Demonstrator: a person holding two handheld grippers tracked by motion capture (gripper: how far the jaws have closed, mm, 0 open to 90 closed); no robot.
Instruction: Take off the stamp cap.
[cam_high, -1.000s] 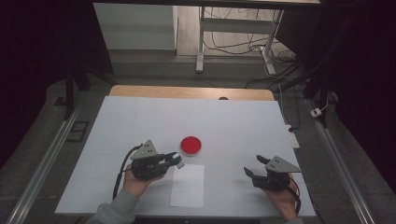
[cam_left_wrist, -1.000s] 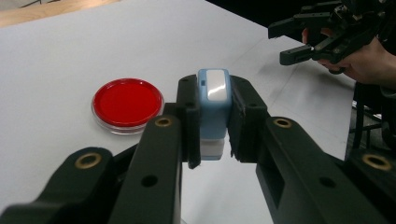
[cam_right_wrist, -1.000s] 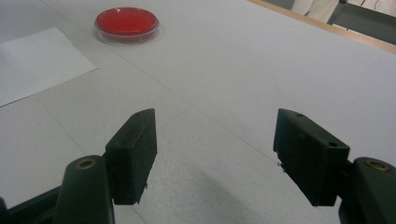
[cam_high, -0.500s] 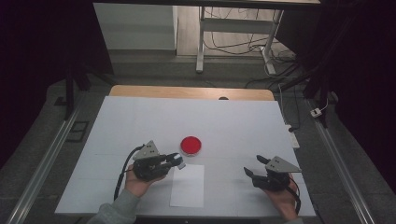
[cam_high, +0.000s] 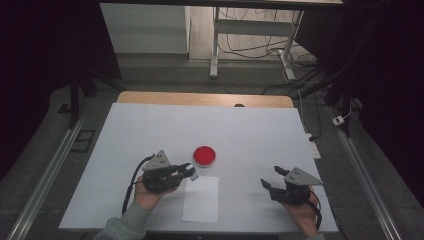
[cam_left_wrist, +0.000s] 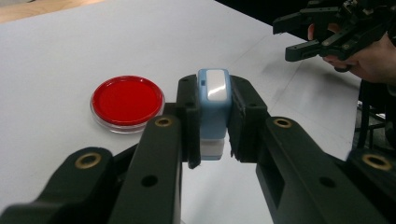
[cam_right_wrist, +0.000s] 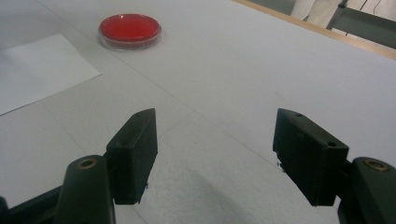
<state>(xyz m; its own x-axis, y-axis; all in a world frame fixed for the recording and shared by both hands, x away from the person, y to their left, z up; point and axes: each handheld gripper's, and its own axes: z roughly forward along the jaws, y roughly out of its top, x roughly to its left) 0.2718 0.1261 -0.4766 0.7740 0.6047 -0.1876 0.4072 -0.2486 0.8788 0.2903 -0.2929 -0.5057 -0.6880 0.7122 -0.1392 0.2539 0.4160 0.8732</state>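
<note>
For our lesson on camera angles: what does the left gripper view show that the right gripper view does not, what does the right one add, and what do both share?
The left gripper view alone shows a small blue and white stamp clamped between the left gripper's jaws, with the right gripper open in the person's hand farther off. The right gripper view alone shows the sheet of paper and the table's wooden edge. Both show the red dish on the white table.
</note>
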